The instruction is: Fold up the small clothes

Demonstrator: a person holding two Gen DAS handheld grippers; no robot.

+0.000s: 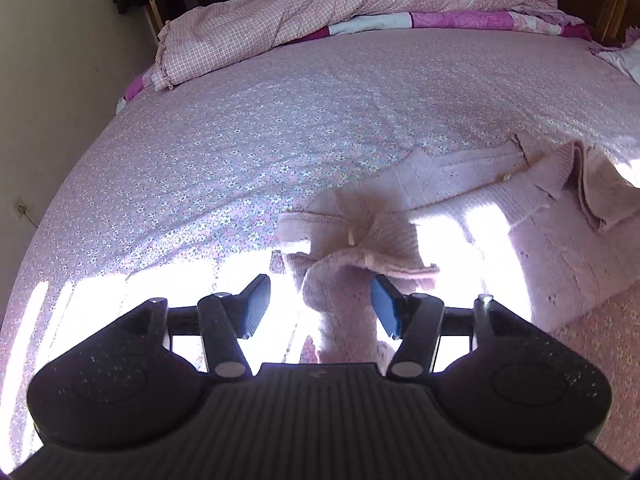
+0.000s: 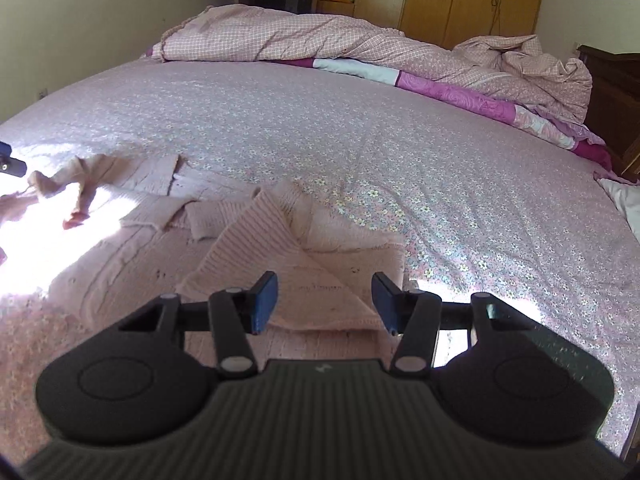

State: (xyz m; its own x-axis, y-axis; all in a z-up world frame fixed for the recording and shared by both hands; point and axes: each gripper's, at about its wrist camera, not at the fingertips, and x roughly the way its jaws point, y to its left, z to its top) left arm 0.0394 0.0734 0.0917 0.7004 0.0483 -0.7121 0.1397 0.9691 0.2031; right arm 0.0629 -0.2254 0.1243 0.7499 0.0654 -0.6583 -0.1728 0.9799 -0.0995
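Note:
A small pale pink knitted cardigan (image 2: 132, 236) lies spread on the bed. In the left wrist view its body (image 1: 500, 216) lies to the right, and a bunched sleeve (image 1: 344, 272) rises between my fingers. My left gripper (image 1: 320, 304) is open, the sleeve close to the right pad (image 1: 384, 304) and not pinched. My right gripper (image 2: 324, 300) is open and empty, just above the sleeve (image 2: 288, 264) folded across the cardigan's right side. The left gripper's tip (image 2: 10, 162) shows at the left edge of the right wrist view.
The bed has a lilac flowered sheet (image 2: 360, 120). A rumpled pink quilt (image 2: 320, 40) is piled along the far edge. Bright sun patches wash out the near left part (image 2: 24, 240). A wooden wardrobe (image 2: 472, 0) and a dark headboard (image 2: 616, 92) stand behind.

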